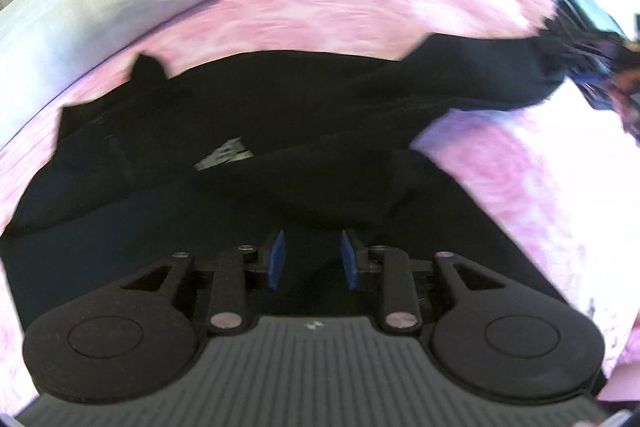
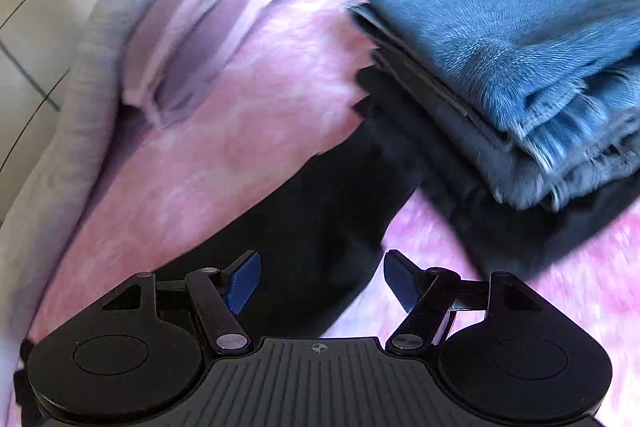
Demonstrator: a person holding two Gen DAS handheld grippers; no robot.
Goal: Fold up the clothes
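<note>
Lying spread and rumpled across the pink blanket (image 1: 320, 15), one sleeve trailing out: black garment (image 1: 248, 99), not yet folded. Sitting stacked beside it already, looking finished: blue folded pile (image 2: 500, 39). Hovering over the dark cloth, parted and gripping nothing: left tool (image 1: 313, 259). Gaping wider above the sleeve, also empty: right tool (image 2: 320, 281).

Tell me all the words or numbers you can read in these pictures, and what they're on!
None can be read.
Pale print on the black garment: too blurred to read.
Tiny mark on the left tongs base: too small to read.
Small crosshair sign on the right tongs base: a symbol, no letters.
Folded blue jeans: no label visible.
</note>
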